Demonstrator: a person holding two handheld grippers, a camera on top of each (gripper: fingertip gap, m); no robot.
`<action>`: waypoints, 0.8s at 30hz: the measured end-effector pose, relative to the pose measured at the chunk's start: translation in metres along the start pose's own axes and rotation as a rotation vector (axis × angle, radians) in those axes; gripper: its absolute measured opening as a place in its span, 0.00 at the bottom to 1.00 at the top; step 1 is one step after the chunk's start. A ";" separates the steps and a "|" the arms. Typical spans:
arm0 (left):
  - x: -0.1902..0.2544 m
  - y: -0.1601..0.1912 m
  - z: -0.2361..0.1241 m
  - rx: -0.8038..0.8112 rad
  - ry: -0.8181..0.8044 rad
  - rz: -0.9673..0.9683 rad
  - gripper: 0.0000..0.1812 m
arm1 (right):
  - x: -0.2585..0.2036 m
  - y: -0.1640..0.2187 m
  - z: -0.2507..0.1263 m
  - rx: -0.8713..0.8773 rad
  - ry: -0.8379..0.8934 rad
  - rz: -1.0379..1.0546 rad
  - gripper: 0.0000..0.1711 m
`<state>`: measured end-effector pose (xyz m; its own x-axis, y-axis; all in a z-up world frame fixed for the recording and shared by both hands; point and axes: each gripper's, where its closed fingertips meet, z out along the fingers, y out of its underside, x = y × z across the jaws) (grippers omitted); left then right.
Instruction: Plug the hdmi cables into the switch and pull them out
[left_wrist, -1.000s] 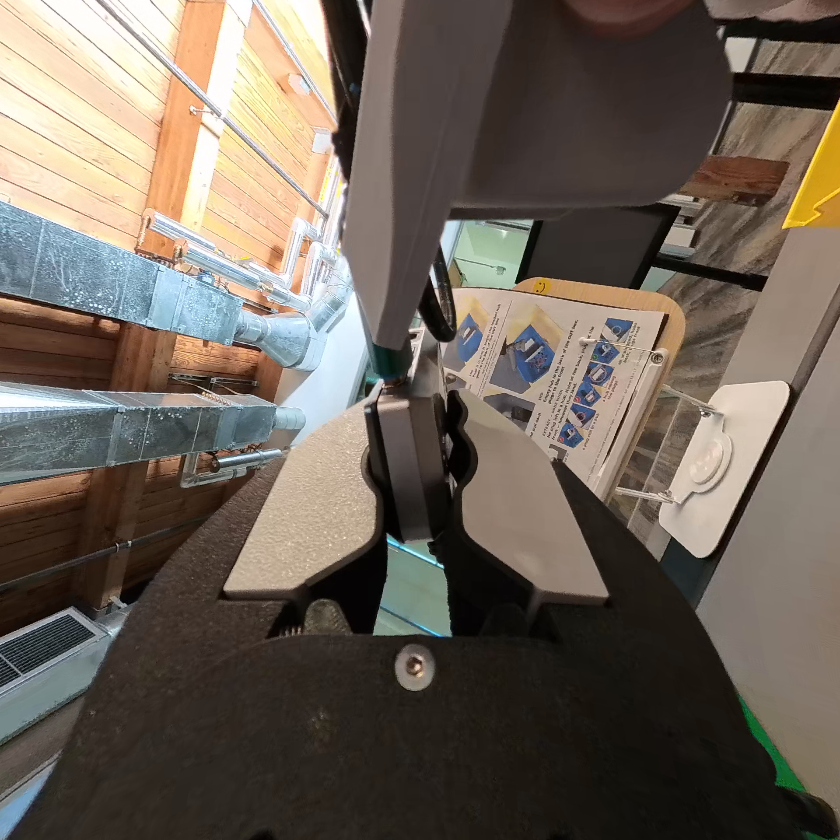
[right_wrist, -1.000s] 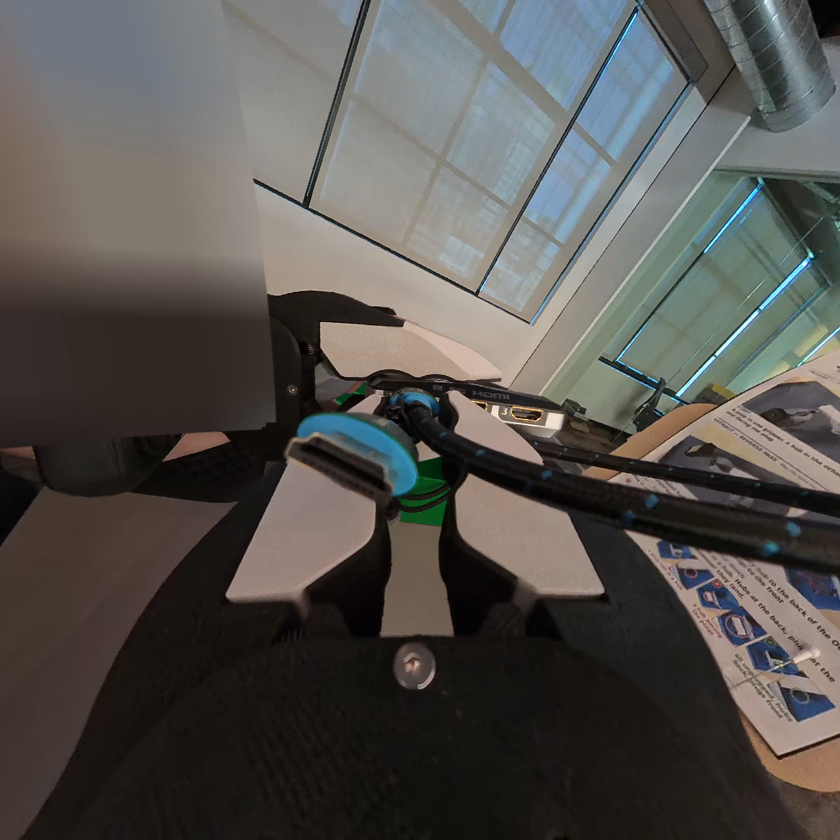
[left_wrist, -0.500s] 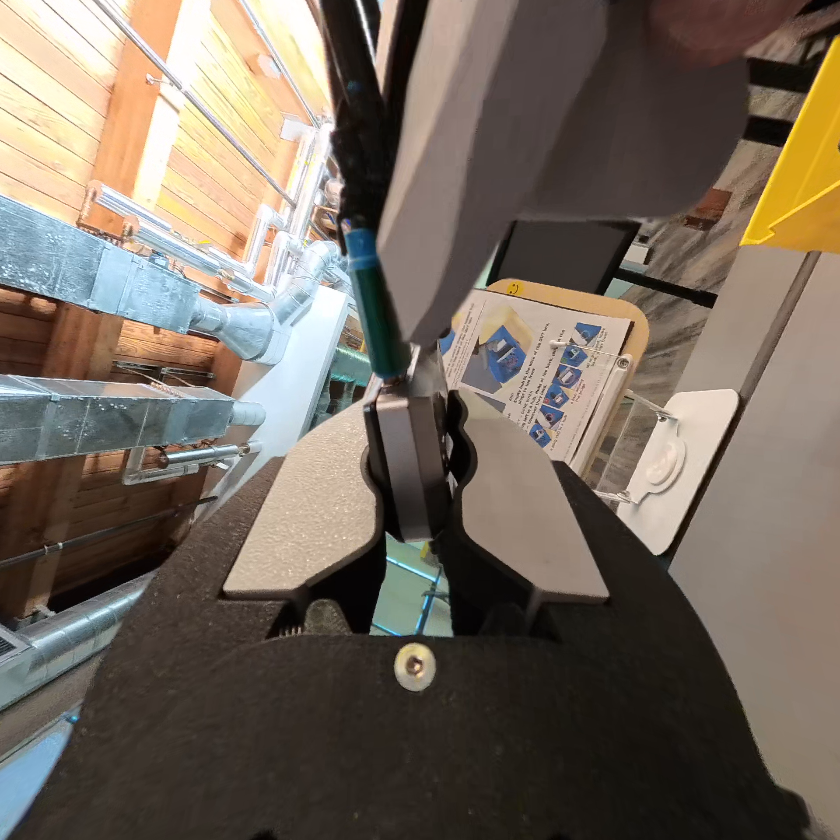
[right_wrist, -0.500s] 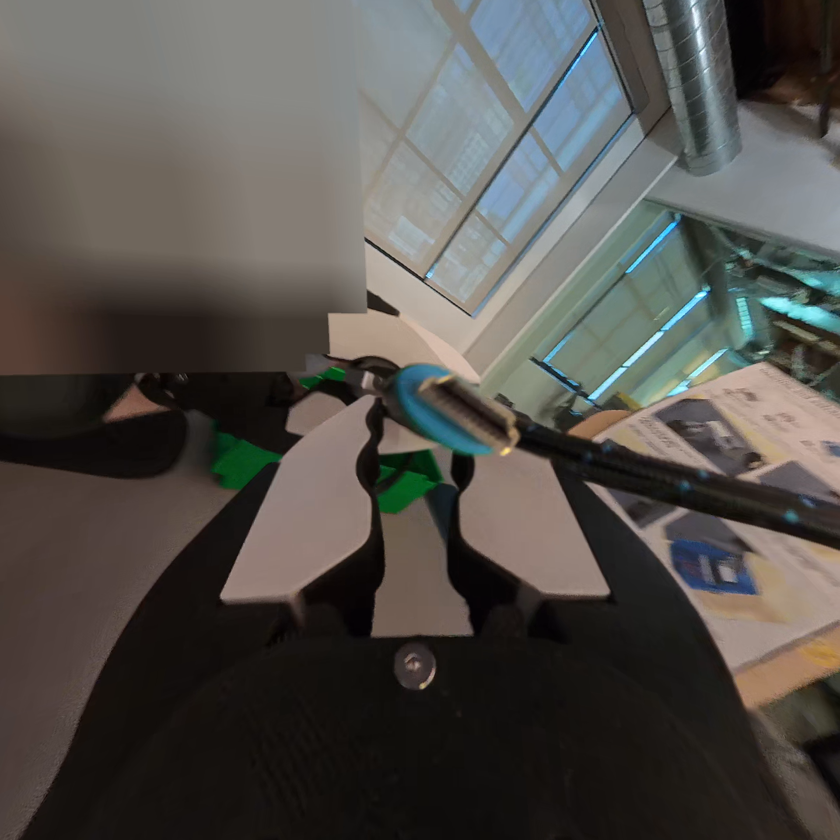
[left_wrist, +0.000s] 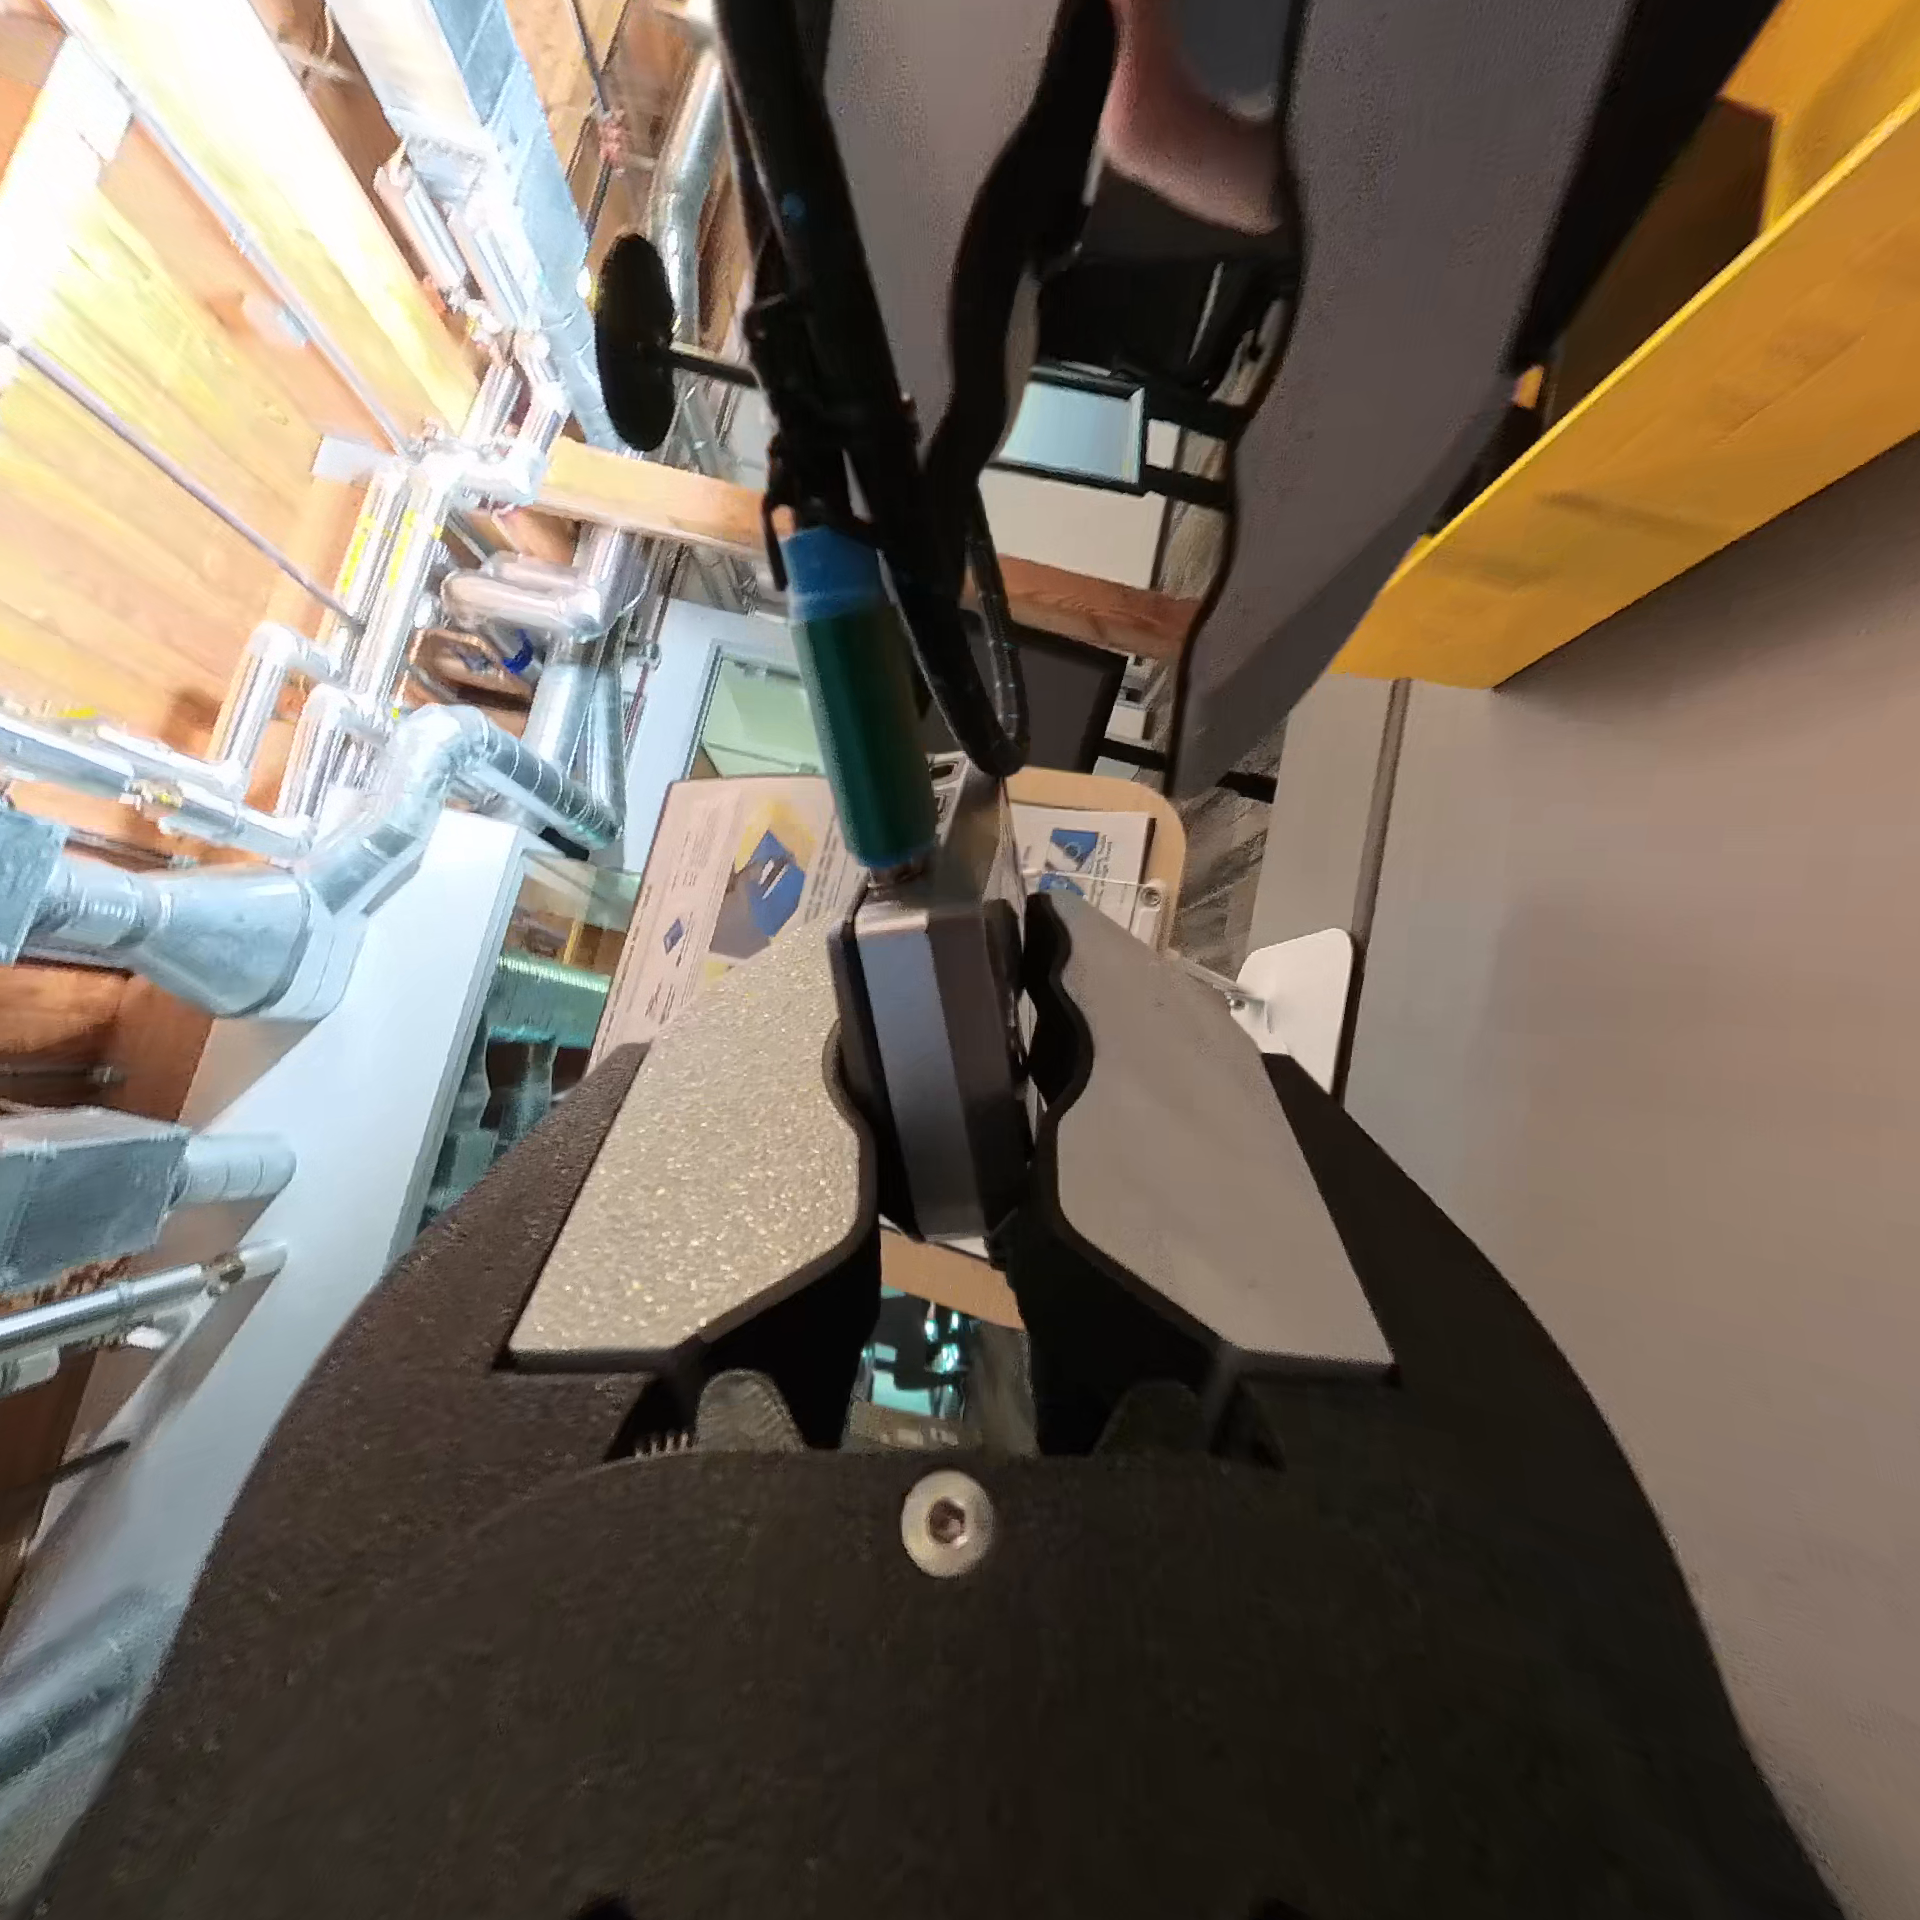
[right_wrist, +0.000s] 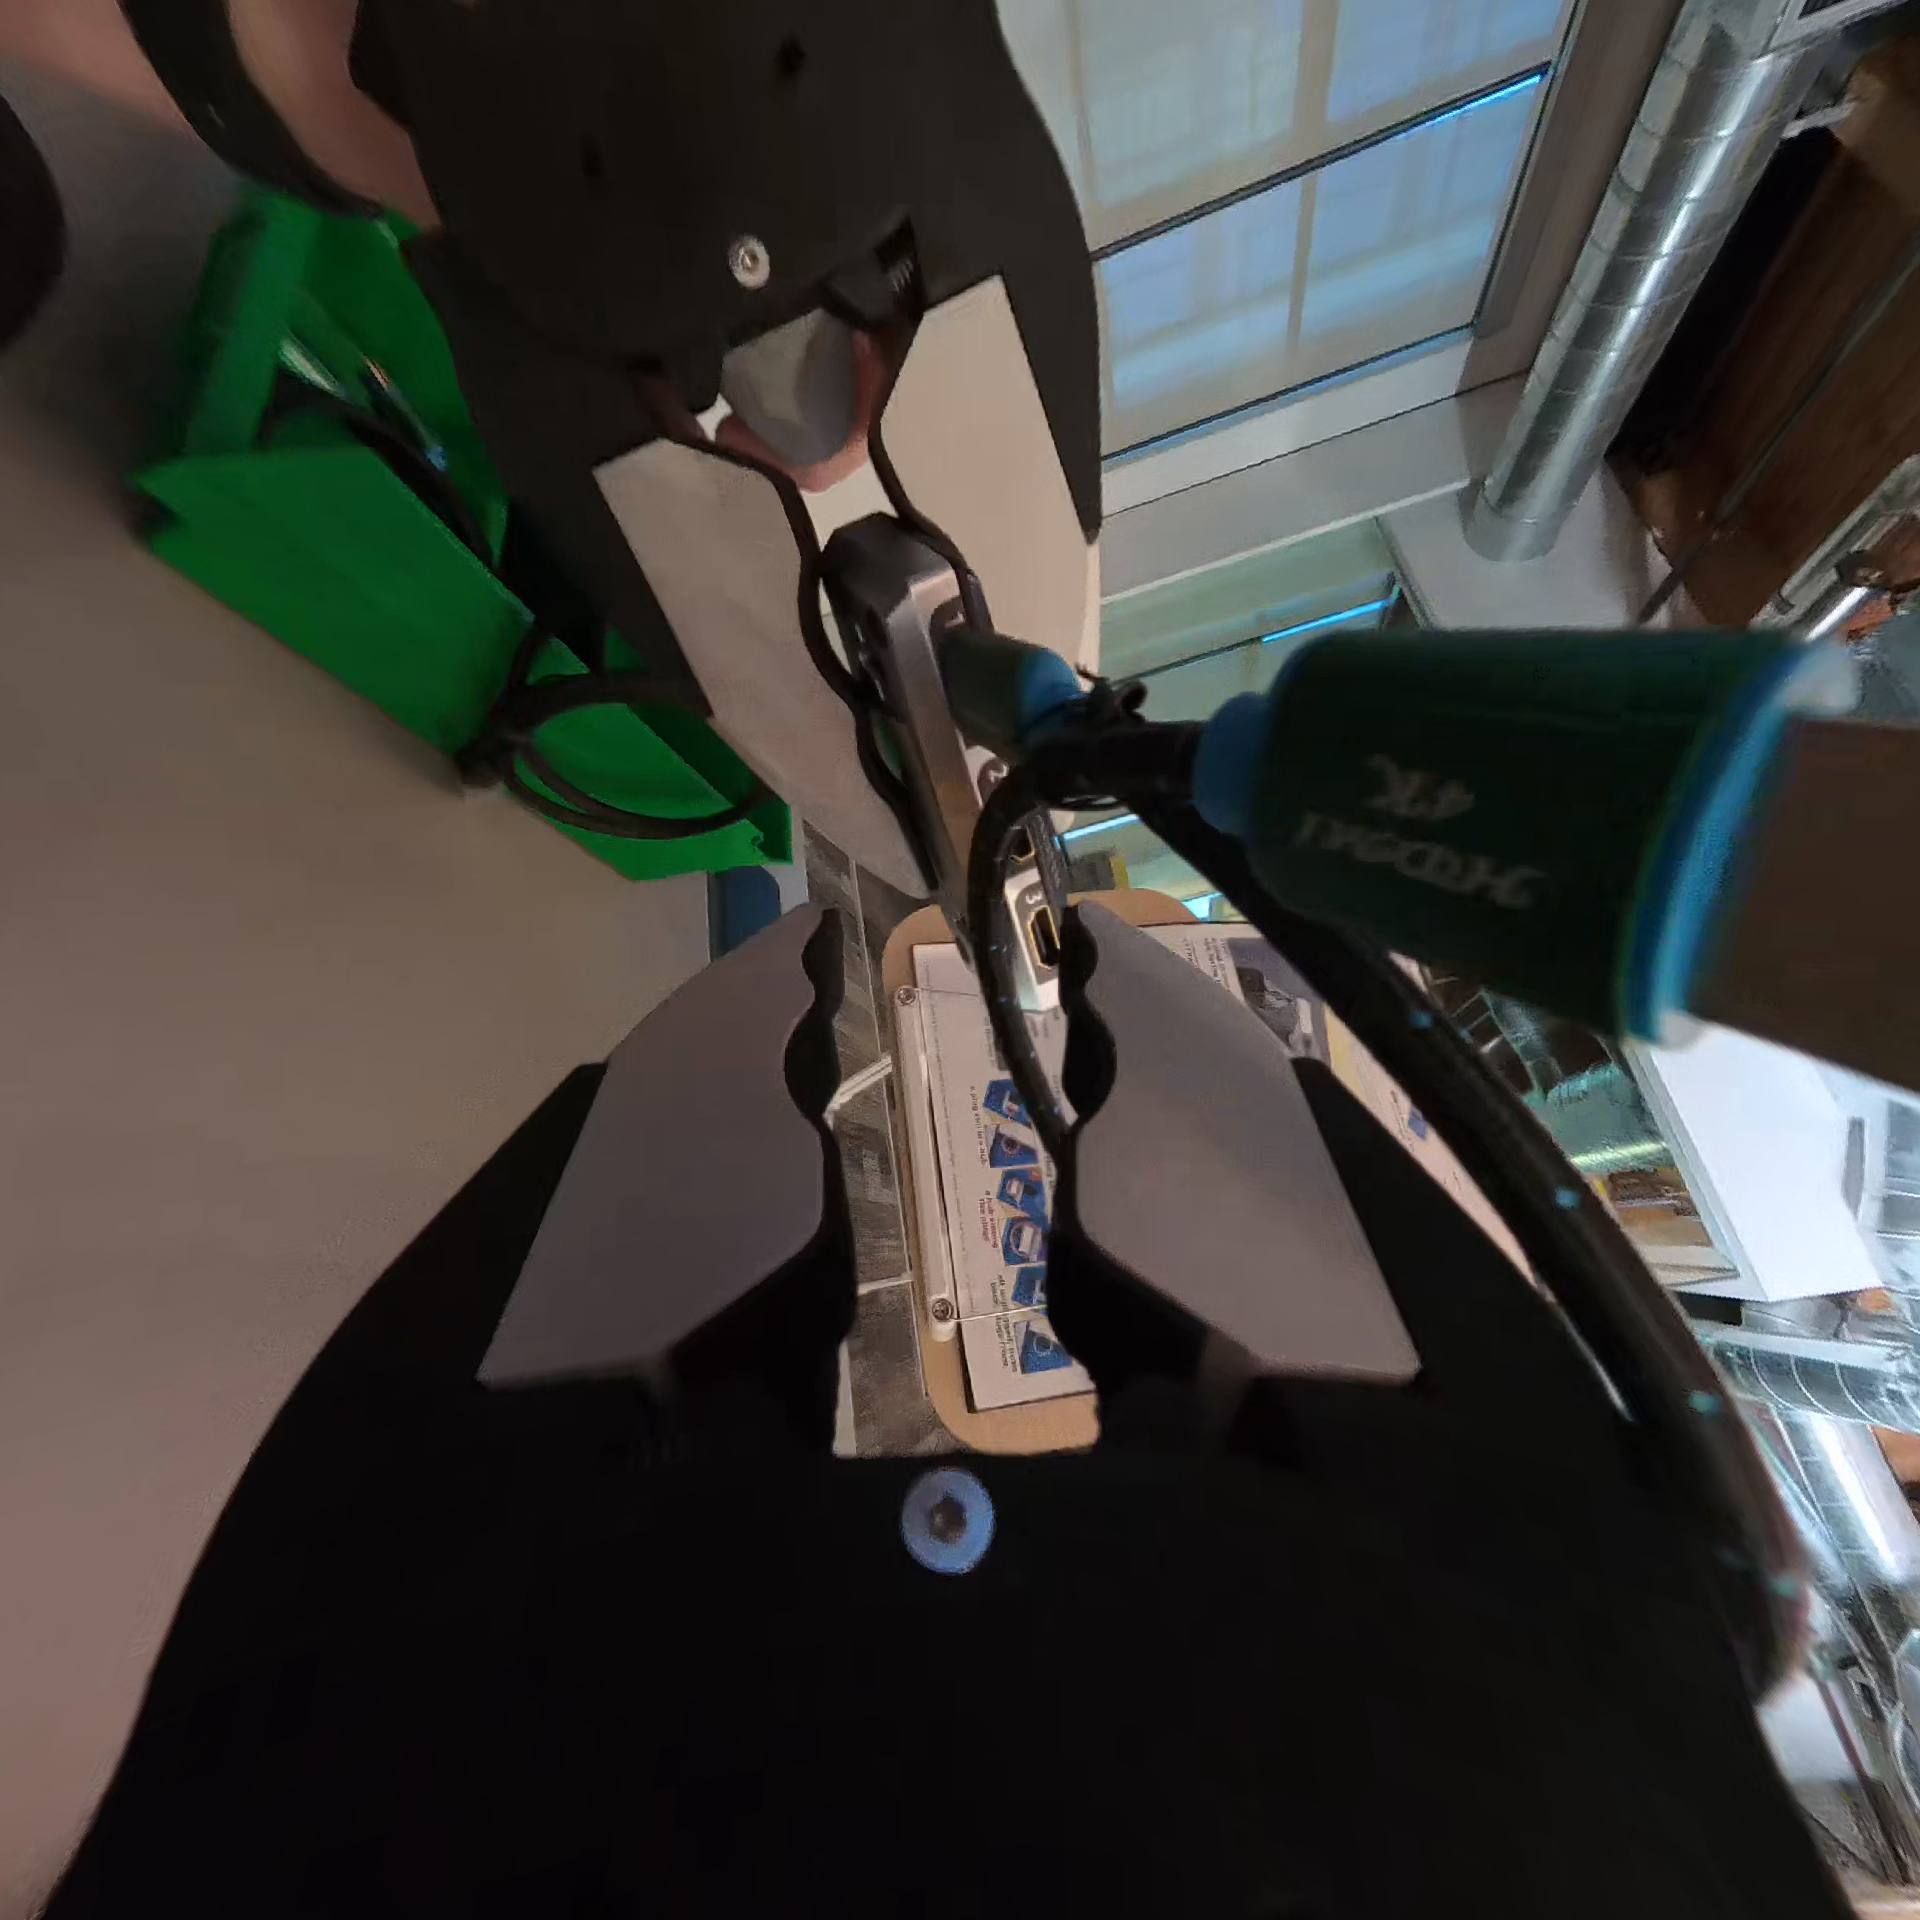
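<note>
1. Since a second ago, the right gripper has let go: back then its fingers pinched a black braided cable, and now they stand apart with nothing between them, the cable merely crossing the gap.
2. Writing shows on the loose teal plug close to the right camera, on the switch's port face and on the instruction sheet clipped to a wooden board; I leave the words out.
3. Pose: the left gripper points up toward ceiling ducts; seen from the right wrist, it reaches in from above.
4. Left fingers are clenched on the switch, a slim dark box with a silver edge, held edge-on between the pads.
5. One teal plug sits in the switch's far end, its braided lead running up and away.
6. From the right wrist, the switch hangs beyond the opened fingertips, apart from them.
</note>
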<state>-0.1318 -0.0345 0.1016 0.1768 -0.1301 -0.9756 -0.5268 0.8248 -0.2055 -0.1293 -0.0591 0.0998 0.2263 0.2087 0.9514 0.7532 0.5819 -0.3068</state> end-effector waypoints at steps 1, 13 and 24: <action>0.001 0.000 0.001 -0.004 0.002 0.007 0.15 | -0.002 0.002 0.000 0.005 -0.013 0.008 0.23; 0.005 0.049 0.006 -0.171 0.073 -0.008 0.15 | 0.008 -0.045 -0.062 0.274 -0.230 0.170 0.04; 0.065 0.054 0.038 -0.389 0.168 0.138 0.15 | -0.018 0.019 -0.029 -0.251 -0.255 0.044 0.24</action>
<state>-0.1169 0.0223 0.0301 -0.0383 -0.1474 -0.9883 -0.8154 0.5763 -0.0543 -0.1017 -0.0747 0.0776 0.1244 0.4373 0.8907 0.8814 0.3636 -0.3017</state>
